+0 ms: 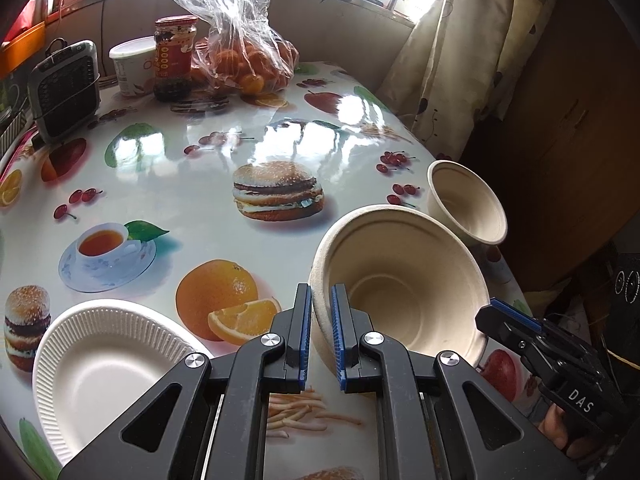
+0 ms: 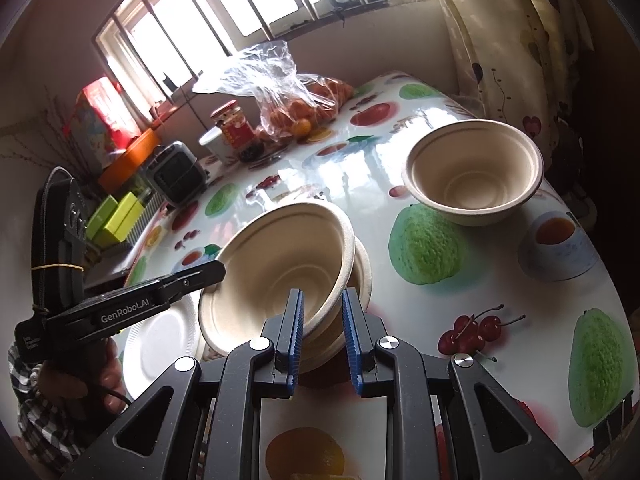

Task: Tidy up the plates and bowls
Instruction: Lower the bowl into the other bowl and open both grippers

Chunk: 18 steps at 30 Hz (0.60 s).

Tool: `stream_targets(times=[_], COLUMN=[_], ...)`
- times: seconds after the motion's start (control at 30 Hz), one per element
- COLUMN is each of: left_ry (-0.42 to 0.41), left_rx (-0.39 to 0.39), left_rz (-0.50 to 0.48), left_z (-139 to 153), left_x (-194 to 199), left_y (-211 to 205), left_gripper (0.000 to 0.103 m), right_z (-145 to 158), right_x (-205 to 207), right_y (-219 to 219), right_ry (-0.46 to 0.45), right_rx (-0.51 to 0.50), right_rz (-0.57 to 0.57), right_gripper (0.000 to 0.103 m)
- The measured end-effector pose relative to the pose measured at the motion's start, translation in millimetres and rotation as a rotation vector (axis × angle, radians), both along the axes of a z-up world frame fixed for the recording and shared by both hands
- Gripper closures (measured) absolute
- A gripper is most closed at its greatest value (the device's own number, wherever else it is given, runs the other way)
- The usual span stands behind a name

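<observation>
Two beige bowls sit nested near the table's near edge. The upper bowl (image 1: 400, 288) (image 2: 280, 268) is tilted, and my left gripper (image 1: 321, 296) (image 2: 216, 270) is shut on its rim. My right gripper (image 2: 322, 312) (image 1: 494, 312) is shut on the opposite side, with the nested walls between its blue pads. The lower bowl's rim (image 2: 365, 272) peeks out behind. A third beige bowl (image 1: 466, 204) (image 2: 474, 176) stands alone near the table's right edge. A white ribbed paper plate (image 1: 104, 364) (image 2: 160, 340) lies flat to the left of the nested bowls.
The table (image 1: 192, 200) has a glossy food-print cloth. At its far end are a bag of oranges (image 1: 244, 60), a red-lidded jar (image 1: 174, 60), a white tub (image 1: 130, 66) and a small grey heater (image 1: 64, 92). A curtain (image 1: 452, 60) hangs by the right edge.
</observation>
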State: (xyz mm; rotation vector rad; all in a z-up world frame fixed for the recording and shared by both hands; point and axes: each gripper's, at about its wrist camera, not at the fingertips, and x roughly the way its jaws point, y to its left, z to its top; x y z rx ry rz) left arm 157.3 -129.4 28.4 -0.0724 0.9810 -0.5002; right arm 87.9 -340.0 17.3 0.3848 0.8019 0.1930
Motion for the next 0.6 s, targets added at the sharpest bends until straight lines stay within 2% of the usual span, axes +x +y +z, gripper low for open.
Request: stream_targets(times=[0.6], left_ry=[0.005], left_rx=[0.013], left_rz=[0.001], left_z=[-3.4], left_x=[0.2], left_y=[-1.9], left_gripper=[0.092], right_z=[-4.5], right_x=[2.6], right_y=[1.1], right_ry=[0.015], right_rx=[-0.014], right_rz=[-0.003], right_gripper=[0.084])
